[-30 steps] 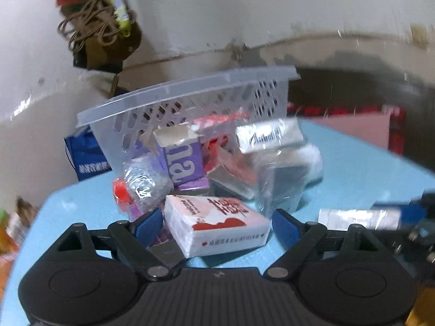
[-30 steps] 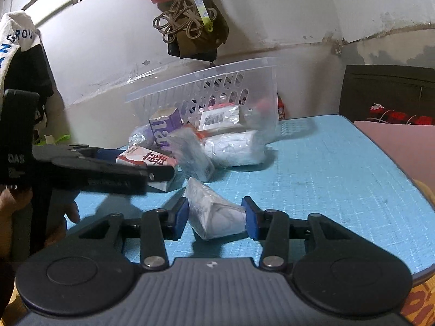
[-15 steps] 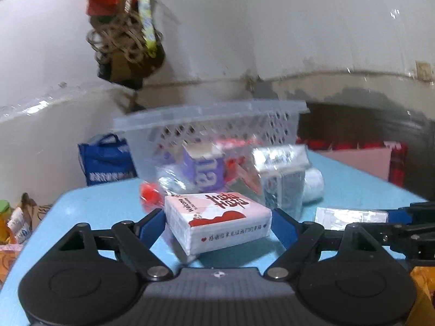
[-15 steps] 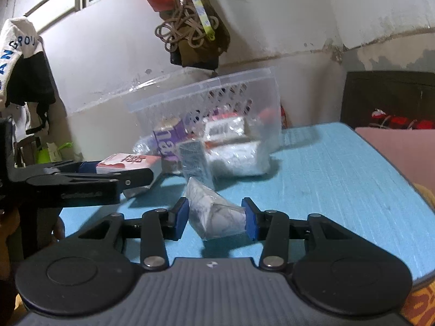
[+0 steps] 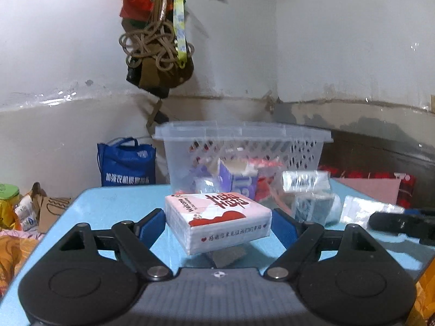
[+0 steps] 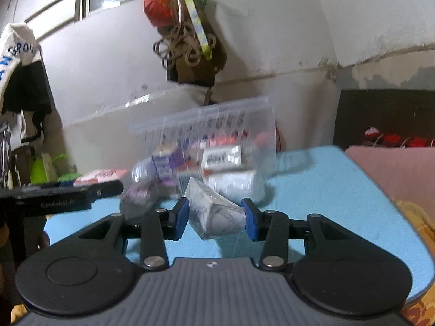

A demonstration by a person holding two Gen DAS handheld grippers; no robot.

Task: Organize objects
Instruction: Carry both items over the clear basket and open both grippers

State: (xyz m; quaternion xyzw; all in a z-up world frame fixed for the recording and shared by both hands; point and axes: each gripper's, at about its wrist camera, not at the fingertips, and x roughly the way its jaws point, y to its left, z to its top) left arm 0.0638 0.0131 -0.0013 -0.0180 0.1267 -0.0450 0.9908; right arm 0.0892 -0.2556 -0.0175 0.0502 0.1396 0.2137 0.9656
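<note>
My left gripper (image 5: pixel 218 224) pinches a pink tissue pack (image 5: pixel 217 221) across its short sides, lifted clear of the blue table (image 5: pixel 108 203); a shadow lies under it. My right gripper (image 6: pixel 216 218) pinches a clear plastic packet (image 6: pixel 214 214), which looks raised too, though I cannot tell if a corner touches the table. Ahead stands the basket (image 5: pixel 242 135), tipped toward me, with a purple carton (image 5: pixel 239 182) and other wrapped goods spilling from its mouth. I judge the step to be carrying both items to the basket. To do it well I would keep the pack level, since it sits a little skewed between the pads, hold steady pressure, and bring one gripper in at a time so they do not collide. The packet is soft and slippery, so I would avoid jerks.
</note>
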